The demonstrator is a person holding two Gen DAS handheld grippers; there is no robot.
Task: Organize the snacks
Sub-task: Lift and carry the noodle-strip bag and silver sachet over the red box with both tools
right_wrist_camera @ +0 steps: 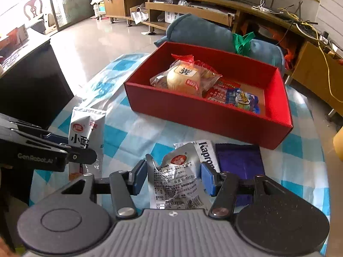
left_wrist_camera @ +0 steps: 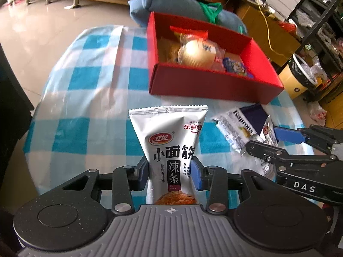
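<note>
- Your left gripper is clamped on a tall white spicy-strip packet, its blue pads pressing the packet's lower sides. The packet stands upright between the fingers, its crimped top edge pointing toward the red box.
- Your right gripper holds a crumpled silver sachet between its blue pads, one pad against each side. The sachet's printed back, with a barcode, faces the camera.
- The red box, an open cardboard tray, sits on the far half of the table, beyond both grippers.
- Inside the box, a round pale bun in clear wrap lies toward the left, partly over another wrapped pastry. A red packet and a small blue packet lie to its right on the box floor.
- The table wears a blue-and-white checked cloth under a clear plastic sheet.
- Still on the cloth, just past your right gripper and short of the box, lie a white Kaprom packet and a dark purple packet, side by side and touching.
- A rolled blue blanket with a green bag on it lies behind the box.
- Wooden cabinets line the back wall across a pale tiled floor.
</note>
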